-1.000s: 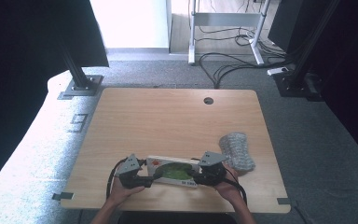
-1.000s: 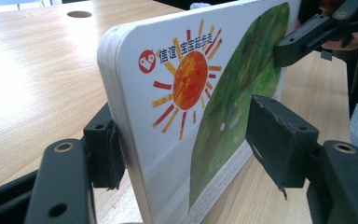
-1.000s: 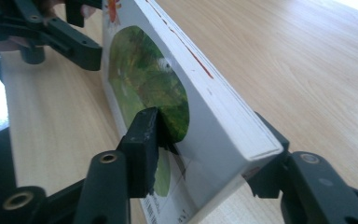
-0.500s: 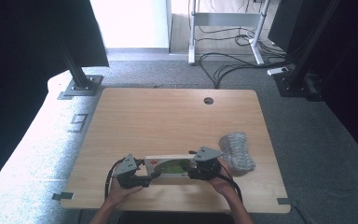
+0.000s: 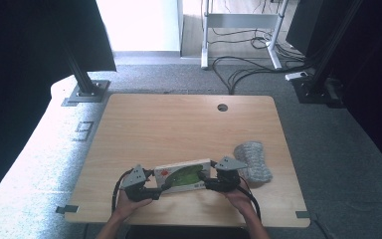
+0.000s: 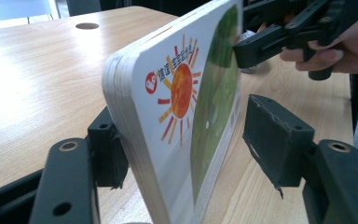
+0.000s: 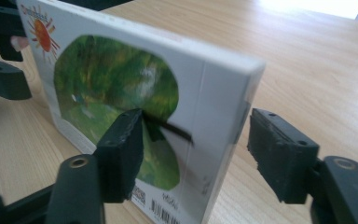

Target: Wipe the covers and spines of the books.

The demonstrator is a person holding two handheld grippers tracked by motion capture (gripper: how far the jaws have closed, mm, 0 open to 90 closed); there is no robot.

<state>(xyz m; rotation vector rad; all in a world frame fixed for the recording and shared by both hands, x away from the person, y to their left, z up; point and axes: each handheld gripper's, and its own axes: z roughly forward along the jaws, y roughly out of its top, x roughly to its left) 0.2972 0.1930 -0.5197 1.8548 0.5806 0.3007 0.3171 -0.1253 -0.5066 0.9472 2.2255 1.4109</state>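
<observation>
Board book point(image 5: 183, 175) is standing tilted on its long edge near the table's point(image 5: 179, 124) front edge, between both grippers. Left gripper point(image 5: 155, 190) is straddling its left end, jaws apart, one pad point(image 6: 279, 140) clear of the cover. Right gripper point(image 5: 205, 182) jaws have just been opening around the right end, far pad point(image 7: 282, 151) off it. Grey cloth point(image 5: 252, 162) is lying near the right edge.

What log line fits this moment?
book upright on edge | left claw open around one end | right claw just been opening, book between jaws
</observation>
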